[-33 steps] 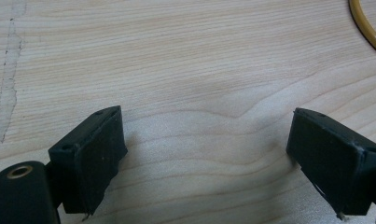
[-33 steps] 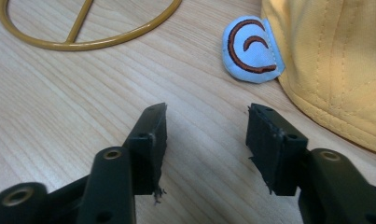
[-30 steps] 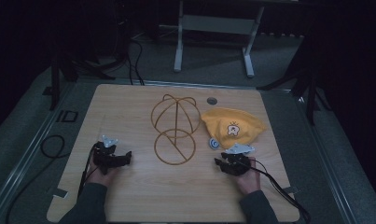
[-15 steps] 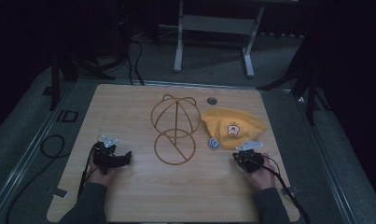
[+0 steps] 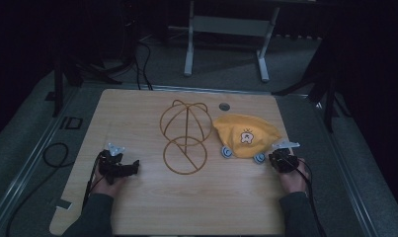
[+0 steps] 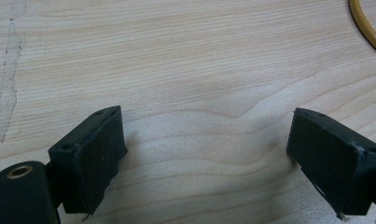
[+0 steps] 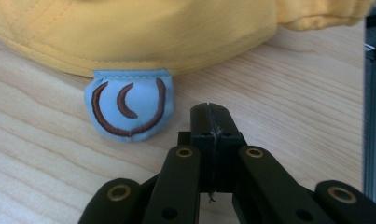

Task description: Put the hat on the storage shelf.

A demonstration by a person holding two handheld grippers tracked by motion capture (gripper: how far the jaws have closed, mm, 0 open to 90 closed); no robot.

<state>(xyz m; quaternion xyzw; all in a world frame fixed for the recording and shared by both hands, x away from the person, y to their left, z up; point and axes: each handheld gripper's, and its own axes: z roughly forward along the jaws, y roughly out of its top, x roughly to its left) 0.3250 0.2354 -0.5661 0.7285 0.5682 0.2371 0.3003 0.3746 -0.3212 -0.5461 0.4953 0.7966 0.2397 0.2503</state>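
wooden table (image 5: 152,207), yellow hat (image 5: 246,137), wire frame (image 5: 184,136)

We can read no words, brands or numbers anywhere. The only signs we find are embroidered: brown curved lines on a light-blue ear flap (image 7: 128,109) at the rim of the yellow cap (image 5: 246,138), and a small cartoon figure (image 5: 246,136) on the cap's front.

**Open bench on the left, crowded on the right**

Bare bench (image 5: 137,128) lies around the left gripper (image 5: 132,168), up to the wire cap frame (image 5: 184,136) at centre. The right gripper (image 5: 275,157) sits just beside the yellow cap (image 5: 246,134), whose blue ear flap (image 7: 128,109) blocks its front.
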